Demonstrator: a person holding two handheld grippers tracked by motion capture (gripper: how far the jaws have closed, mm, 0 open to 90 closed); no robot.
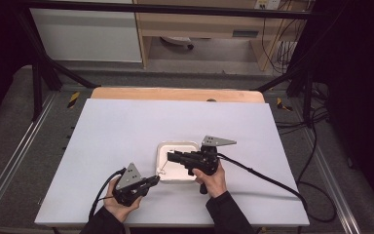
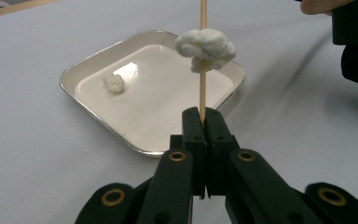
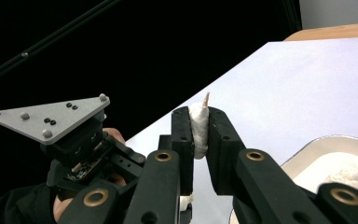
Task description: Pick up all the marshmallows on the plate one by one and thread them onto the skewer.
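Now left tool clamped on skewer, right tool pinching cotton wad, over tray.

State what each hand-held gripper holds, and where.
Left hand-held gripper: skewer, by its lower end. Right hand-held gripper: white lump, near the skewer's tip.

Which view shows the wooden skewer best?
The left gripper view: the wooden skewer rises from the shut left hand-held gripper, a white lump threaded on it. The right gripper view shows just its tip above the lump. The high view shows a thin line near the tray.
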